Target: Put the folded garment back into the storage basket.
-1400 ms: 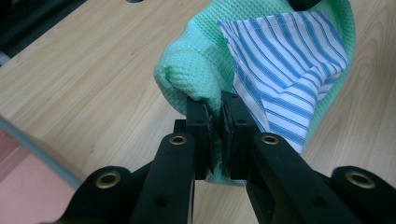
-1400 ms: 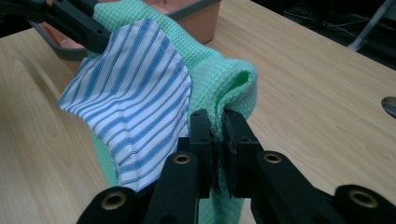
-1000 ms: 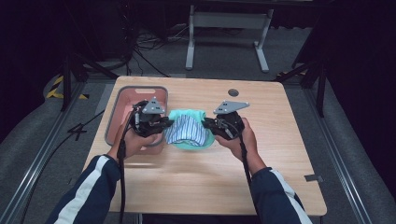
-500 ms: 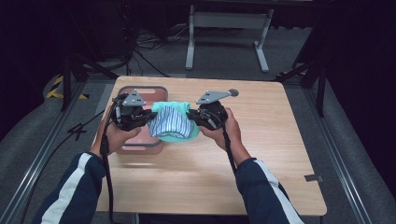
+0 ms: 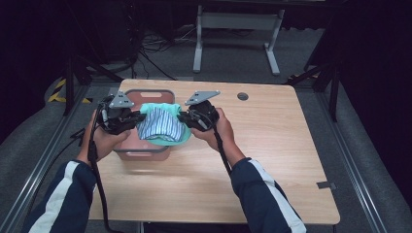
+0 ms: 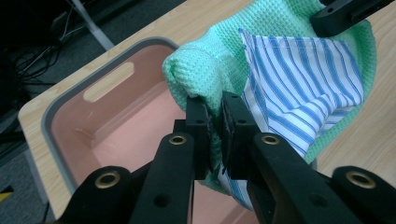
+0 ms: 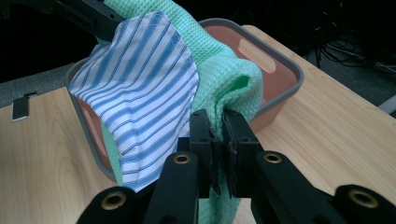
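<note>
The table [image 5: 272,165] carries a pink bin [image 5: 145,153] at its far left. The folded cloths, a green towel [image 5: 180,138] with a blue-striped cloth [image 5: 160,125] lying on top, now hang in the air over the bin's right half. One second ago the same bundle hung above bare tabletop to the right of the bin. Both hands have carried it leftward, and the bin is now partly hidden beneath it.

The left gripper [image 6: 215,109] is closed on the towel's left folded edge. The right gripper [image 7: 217,125] is closed on the opposite folded edge. The fabric sags slightly between them, clear of the bin floor.

Assessment: the transfer stage is nearly complete. The bundle is likely to need a little more leftward travel to centre it, then lowering before either gripper releases.
</note>
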A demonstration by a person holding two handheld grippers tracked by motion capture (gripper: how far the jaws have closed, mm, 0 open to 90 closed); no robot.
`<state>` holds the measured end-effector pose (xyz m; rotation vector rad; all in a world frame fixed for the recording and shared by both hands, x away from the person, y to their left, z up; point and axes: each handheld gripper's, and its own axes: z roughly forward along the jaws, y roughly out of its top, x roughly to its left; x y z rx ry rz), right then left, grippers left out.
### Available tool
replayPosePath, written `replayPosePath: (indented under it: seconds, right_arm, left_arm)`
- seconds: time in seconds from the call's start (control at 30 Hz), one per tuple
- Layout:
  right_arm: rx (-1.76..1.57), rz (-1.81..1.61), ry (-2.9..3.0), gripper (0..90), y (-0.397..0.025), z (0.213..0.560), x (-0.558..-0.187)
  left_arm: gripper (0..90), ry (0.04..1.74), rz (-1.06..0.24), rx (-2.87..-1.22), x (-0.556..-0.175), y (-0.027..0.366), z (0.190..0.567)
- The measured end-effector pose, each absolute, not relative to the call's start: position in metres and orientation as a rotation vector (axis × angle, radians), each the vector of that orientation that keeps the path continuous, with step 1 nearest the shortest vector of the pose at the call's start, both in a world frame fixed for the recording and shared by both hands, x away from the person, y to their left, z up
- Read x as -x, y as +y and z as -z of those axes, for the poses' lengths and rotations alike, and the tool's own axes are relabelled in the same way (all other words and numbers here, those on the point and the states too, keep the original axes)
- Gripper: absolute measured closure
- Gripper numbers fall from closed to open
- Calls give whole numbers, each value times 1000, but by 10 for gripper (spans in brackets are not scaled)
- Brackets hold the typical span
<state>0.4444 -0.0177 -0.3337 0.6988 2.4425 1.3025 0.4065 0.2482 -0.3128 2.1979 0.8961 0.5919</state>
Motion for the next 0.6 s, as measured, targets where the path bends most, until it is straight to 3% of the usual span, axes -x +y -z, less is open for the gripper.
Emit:
replayPosePath:
  seconds: [0.6]
  right_arm:
    - [-672, -1317, 2500, 833, 31, 342, -459]
  left_arm:
    - [827, 1008, -631, -2178, -410, 279, 322]
